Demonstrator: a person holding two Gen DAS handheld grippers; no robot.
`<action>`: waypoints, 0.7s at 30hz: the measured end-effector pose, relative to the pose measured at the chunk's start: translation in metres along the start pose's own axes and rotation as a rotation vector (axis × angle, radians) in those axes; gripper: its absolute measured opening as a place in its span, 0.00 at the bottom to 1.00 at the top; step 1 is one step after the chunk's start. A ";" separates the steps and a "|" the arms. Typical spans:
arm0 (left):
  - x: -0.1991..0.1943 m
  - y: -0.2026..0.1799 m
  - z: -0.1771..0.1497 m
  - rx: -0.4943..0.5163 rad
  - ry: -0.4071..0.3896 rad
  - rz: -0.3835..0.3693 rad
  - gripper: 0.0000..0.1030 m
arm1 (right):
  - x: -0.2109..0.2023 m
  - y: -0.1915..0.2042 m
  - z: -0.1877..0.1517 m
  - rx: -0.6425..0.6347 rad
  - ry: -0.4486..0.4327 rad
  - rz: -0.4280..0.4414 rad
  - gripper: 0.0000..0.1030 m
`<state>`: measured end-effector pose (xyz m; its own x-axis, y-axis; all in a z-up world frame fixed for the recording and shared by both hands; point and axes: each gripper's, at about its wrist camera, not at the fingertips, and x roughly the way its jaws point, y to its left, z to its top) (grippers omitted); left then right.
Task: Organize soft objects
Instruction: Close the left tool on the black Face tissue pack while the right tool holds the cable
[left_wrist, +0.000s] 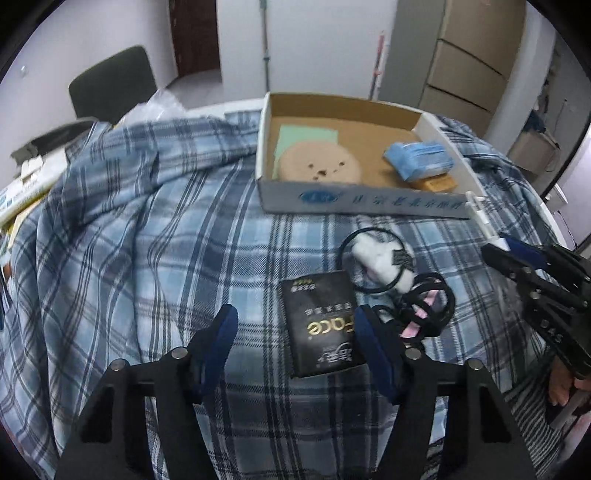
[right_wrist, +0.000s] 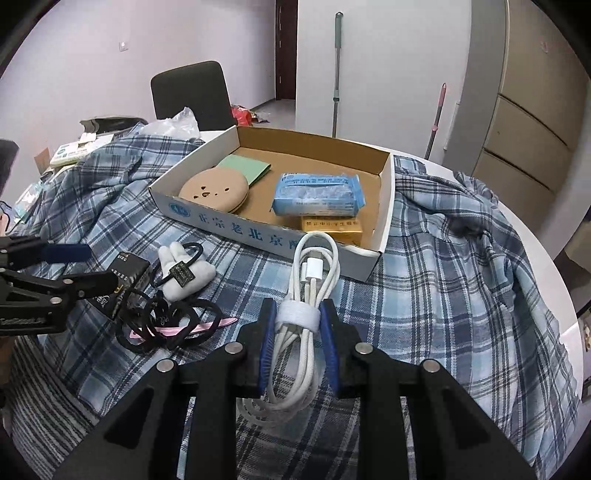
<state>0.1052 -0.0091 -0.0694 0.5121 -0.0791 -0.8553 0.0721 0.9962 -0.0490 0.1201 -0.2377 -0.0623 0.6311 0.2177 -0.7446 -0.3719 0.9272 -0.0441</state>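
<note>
**Soft items on plaid cloth, box behind**

Right gripper (right_wrist: 298, 325): 2 blue-padded fingers (right_wrist: 267, 347) clamped on a coiled white cable (right_wrist: 314, 273), pressing at its white fastening strap; the upper loop stands ahead of the fingers, the lower loops hang beneath them.

Left gripper (left_wrist: 297, 325): fingers (left_wrist: 221, 336) parted, nothing pinched. A black sachet (left_wrist: 319, 325) lies flat on the cloth between them, nearer the right-hand finger; contact cannot be told.

Black hair ties (right_wrist: 166, 325): a tangled heap just beside the sachet, with a pink strip (right_wrist: 218, 325) threaded through it.

White plush charm (right_wrist: 184, 273): fixed to 1 black hair loop, lying just beyond the heap, resting on the cloth.

Plaid shirt (right_wrist: 443, 266): blue and white, rumpled, spread over the tabletop (right_wrist: 546, 258) and under every item listed.

Cardboard box (right_wrist: 280, 240): open, shallow, printed blue on its near wall, standing on the shirt behind the loose items. Contents: 1 round tan pad (right_wrist: 214, 192) lying partly over a green sheet (right_wrist: 245, 168) on the left; 1 blue wrapped pack (right_wrist: 317, 195) on the right, resting on a yellow carton (right_wrist: 332, 226).

Dark chair (right_wrist: 192, 92): beyond the tabletop, against the wall.
</note>
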 end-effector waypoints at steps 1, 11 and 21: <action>0.002 0.001 0.000 -0.009 0.011 0.004 0.67 | -0.001 -0.001 -0.001 0.000 -0.003 0.000 0.22; 0.012 -0.009 0.001 0.030 0.038 0.041 0.67 | -0.004 -0.001 -0.001 0.002 -0.016 0.002 0.22; 0.019 -0.016 0.006 0.028 0.057 0.032 0.67 | -0.001 -0.003 -0.001 0.013 -0.002 0.002 0.22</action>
<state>0.1195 -0.0265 -0.0818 0.4648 -0.0437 -0.8844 0.0809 0.9967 -0.0067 0.1201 -0.2404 -0.0621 0.6318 0.2205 -0.7432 -0.3646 0.9305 -0.0339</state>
